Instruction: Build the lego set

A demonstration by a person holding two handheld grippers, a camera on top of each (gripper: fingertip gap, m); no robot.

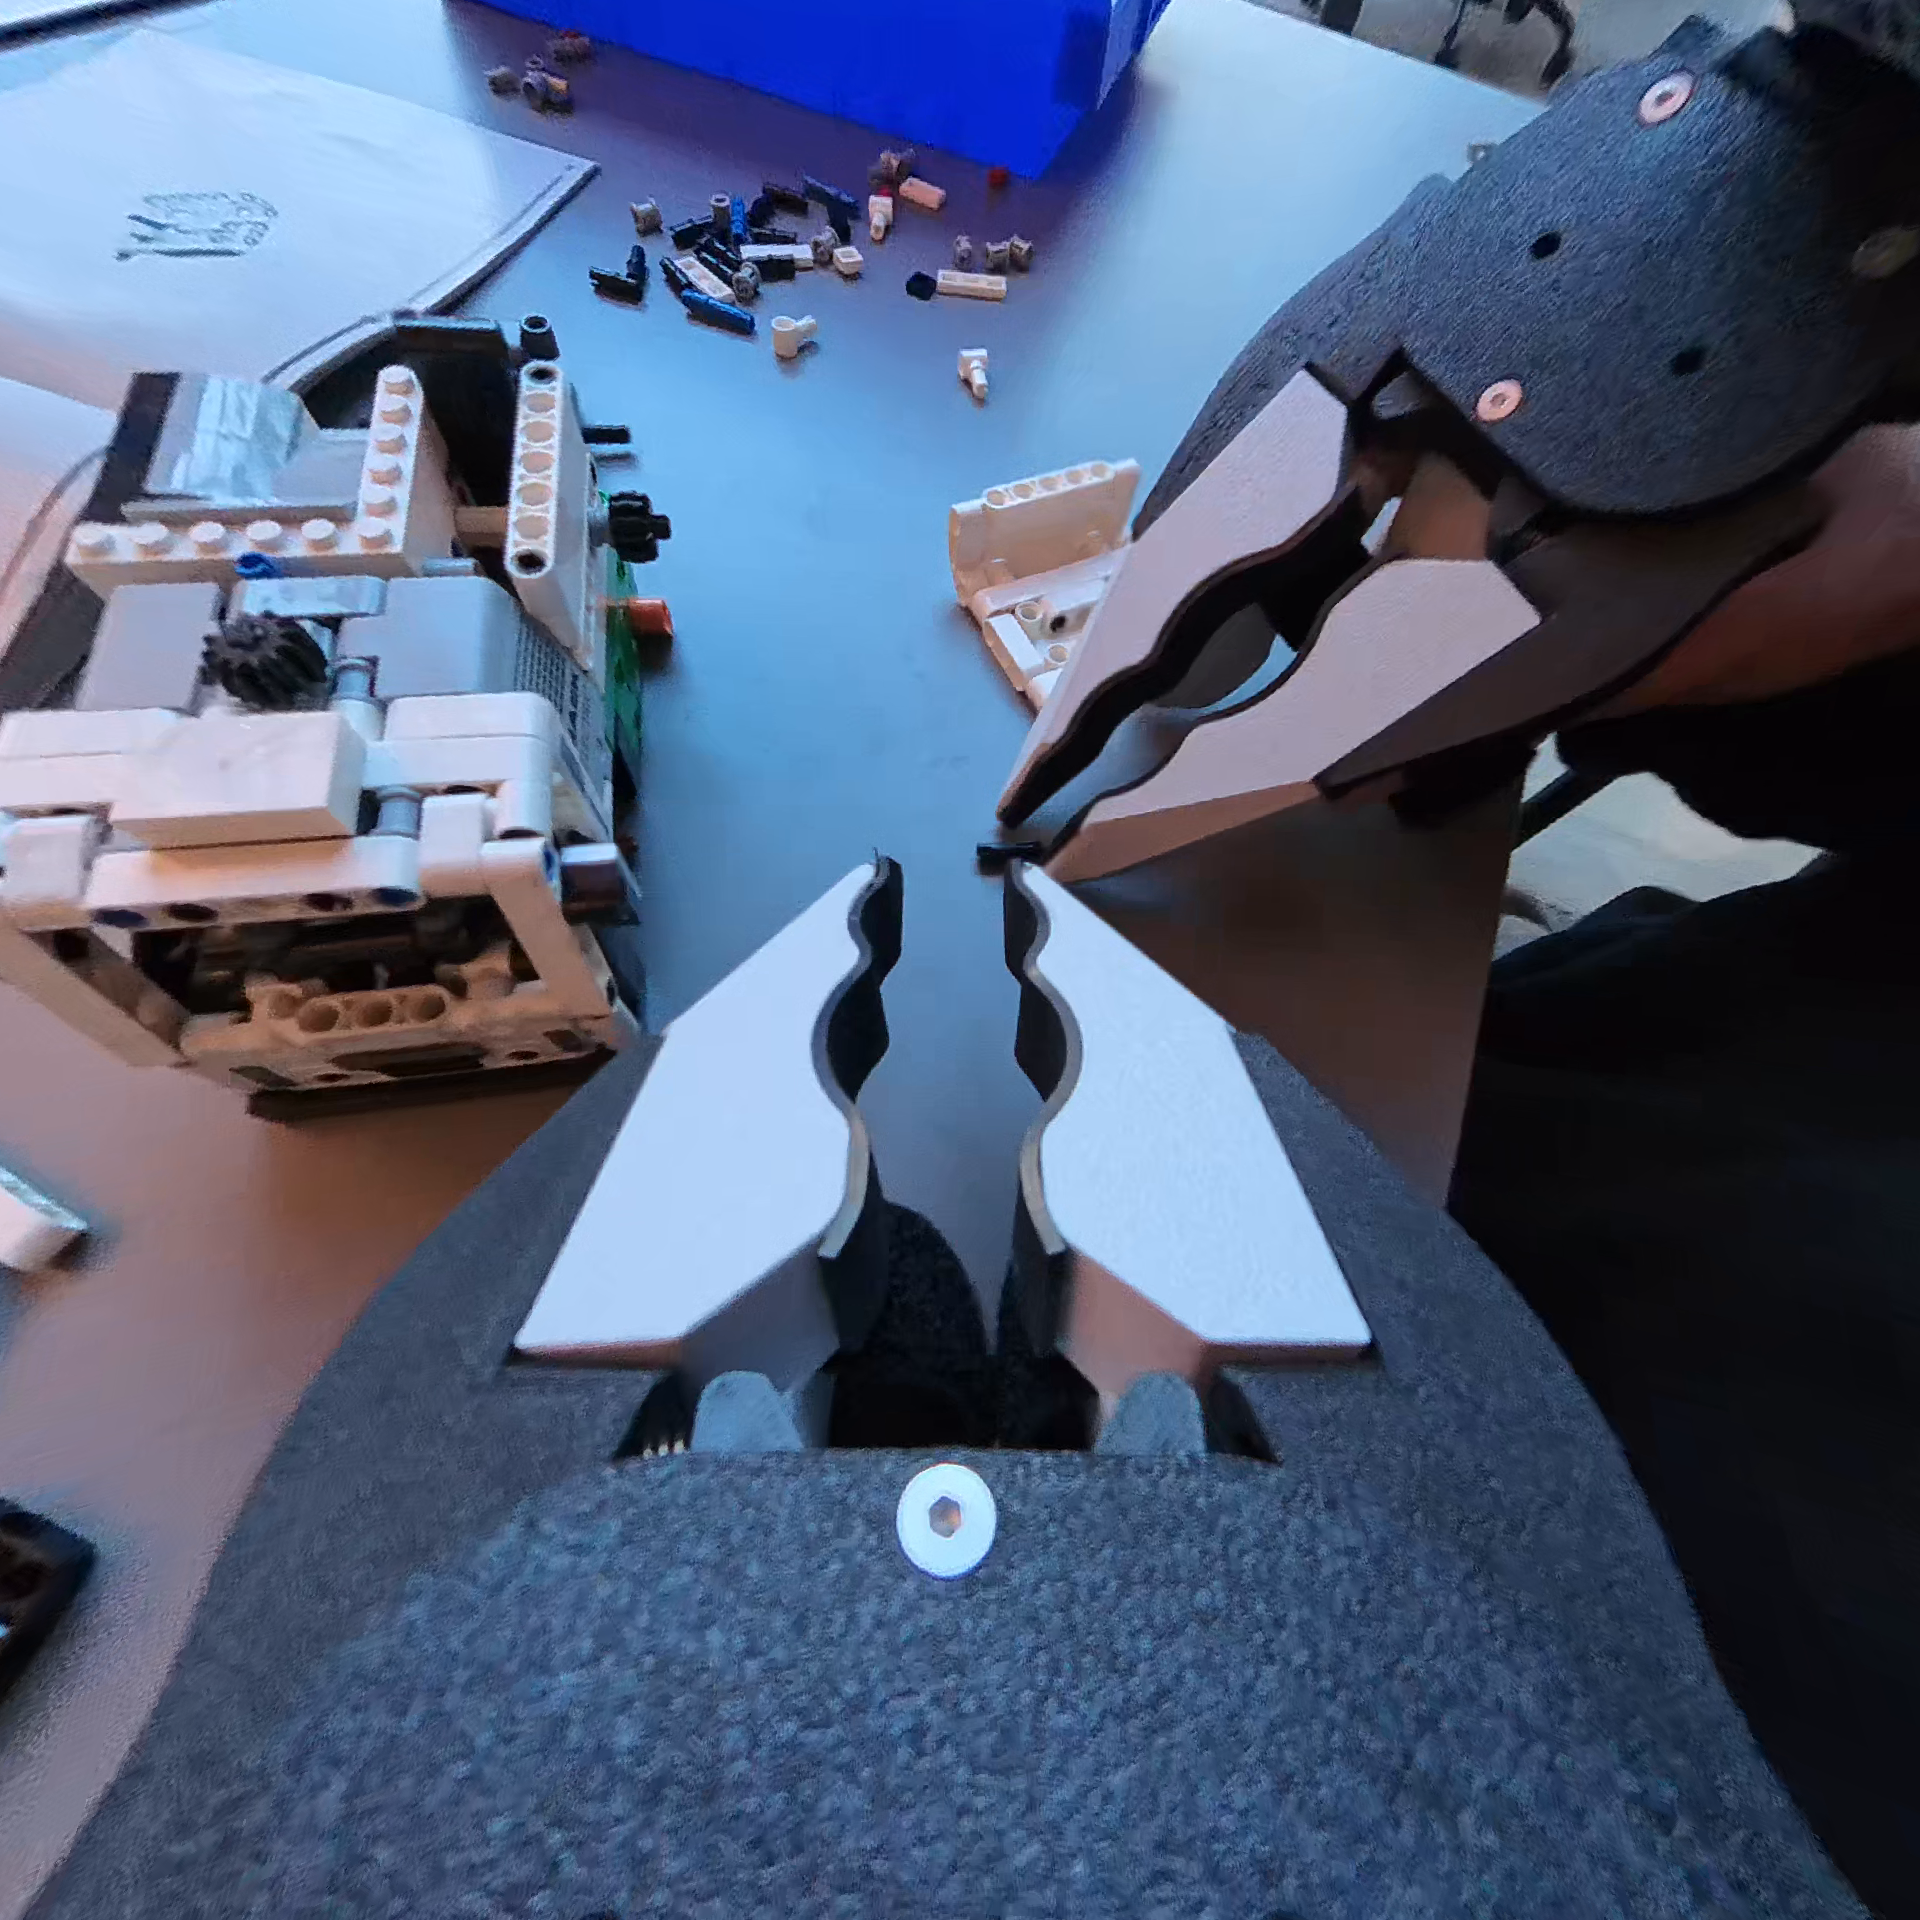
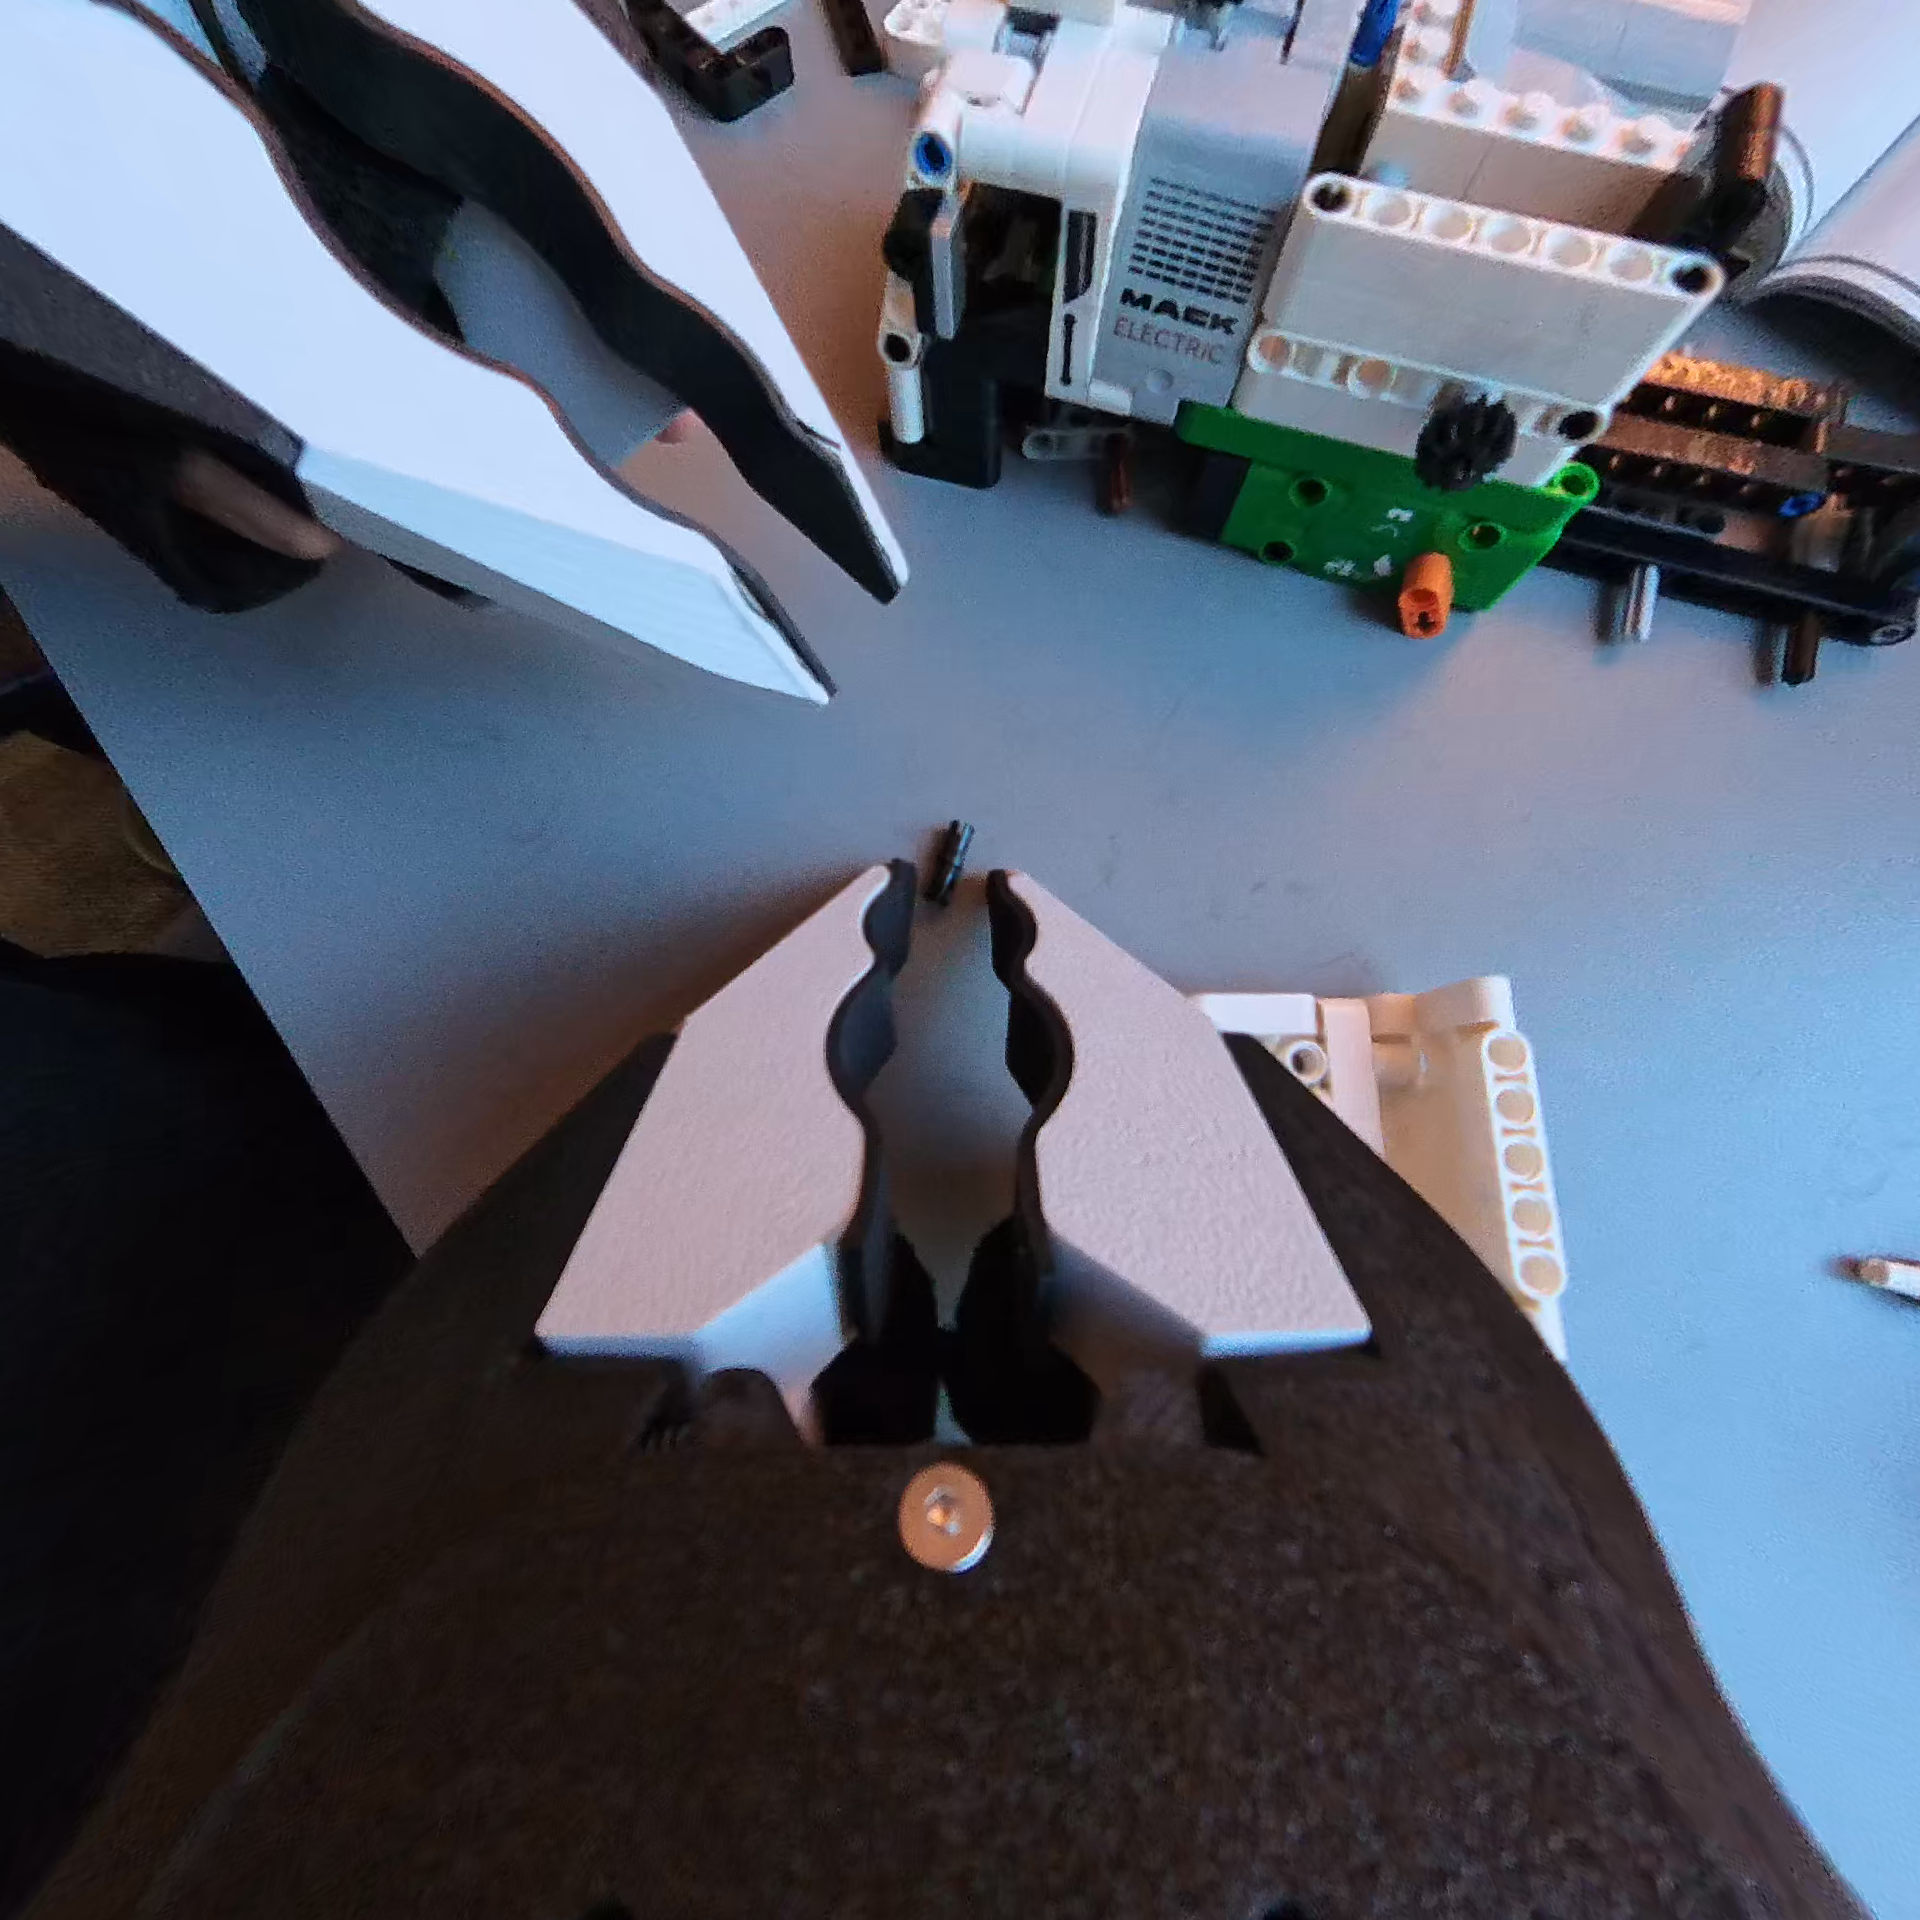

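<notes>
A small black pin (image 2: 952, 862) lies on the grey table (image 2: 1195, 790), between the tips of my right gripper (image 2: 945, 878). That gripper is open, with a gap on each side of the pin. In the left wrist view the pin (image 1: 1006, 852) sits under the right gripper (image 1: 1039, 836), just beyond the right fingertip of my left gripper (image 1: 948, 868). The left gripper is open and empty. It also shows at the upper left of the right wrist view (image 2: 852, 639). The part-built white truck (image 1: 312, 727) stands to the left (image 2: 1299, 291).
A white curved panel piece (image 1: 1039, 551) lies behind the right gripper (image 2: 1455, 1122). Several loose small parts (image 1: 810, 249) are scattered farther back, before a blue box (image 1: 883, 73). An instruction booklet (image 1: 208, 208) lies at the back left. The table edge runs close on the right (image 1: 1475, 1039). Left tips to right tips: about 4 cm.
</notes>
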